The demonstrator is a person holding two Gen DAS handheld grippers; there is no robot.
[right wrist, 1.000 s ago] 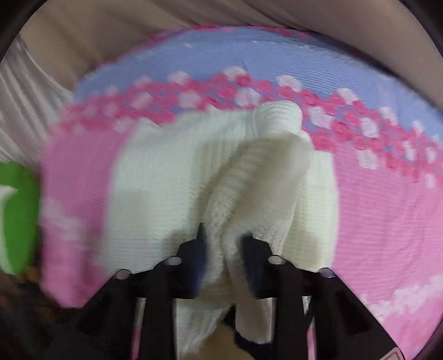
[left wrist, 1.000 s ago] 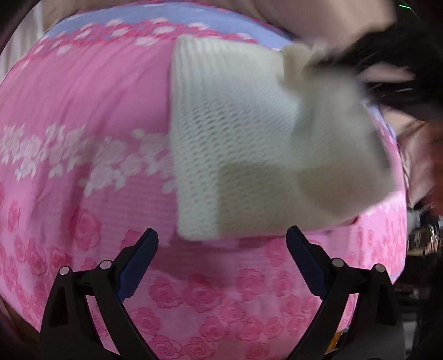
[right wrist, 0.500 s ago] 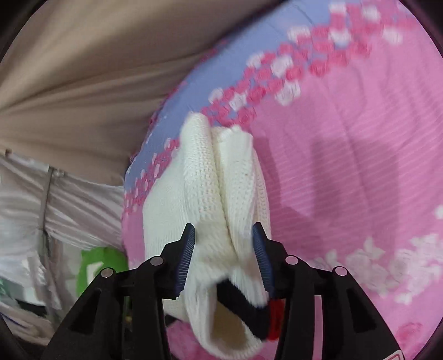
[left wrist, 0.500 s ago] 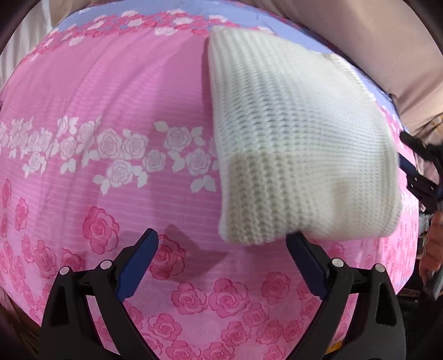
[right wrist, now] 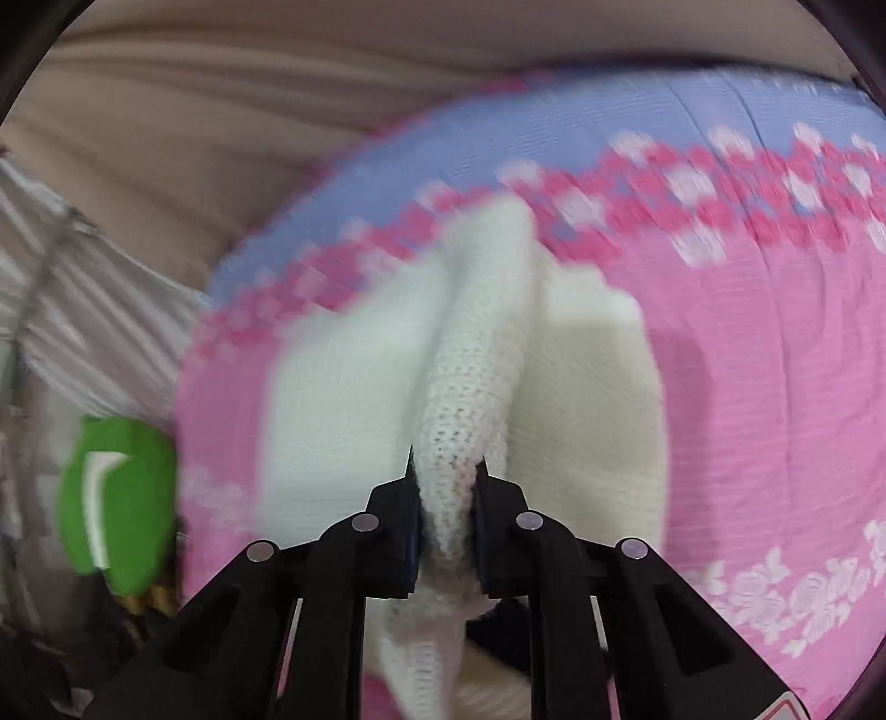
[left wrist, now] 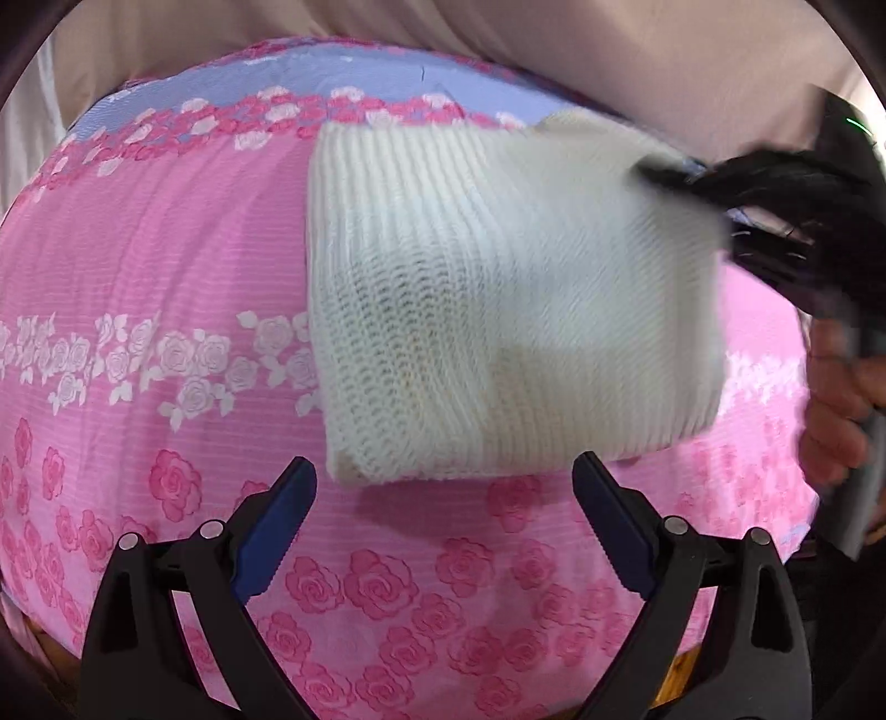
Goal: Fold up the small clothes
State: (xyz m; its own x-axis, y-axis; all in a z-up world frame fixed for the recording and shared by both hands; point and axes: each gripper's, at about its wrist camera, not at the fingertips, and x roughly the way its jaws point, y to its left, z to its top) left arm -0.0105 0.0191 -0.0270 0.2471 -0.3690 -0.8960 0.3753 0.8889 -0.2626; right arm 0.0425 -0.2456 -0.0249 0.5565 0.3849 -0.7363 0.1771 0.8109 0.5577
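Note:
A cream knitted garment (left wrist: 498,310) lies folded on a pink rose-print sheet (left wrist: 155,277). My left gripper (left wrist: 443,520) is open and empty, just in front of the garment's near edge. In the left wrist view the right gripper (left wrist: 775,199) shows as a dark blur at the garment's far right corner. In the right wrist view my right gripper (right wrist: 446,498) is shut on a raised ridge of the cream garment (right wrist: 470,354), lifting that fold above the rest of the cloth.
The sheet has a blue band (right wrist: 637,127) along its far edge, with beige fabric (left wrist: 554,50) behind it. A green object (right wrist: 119,498) sits off the sheet's left side. A hand (left wrist: 836,399) holds the right gripper.
The right gripper has shut tighter on the garment's fold and swung back over the garment. The left gripper stays open in front of it.

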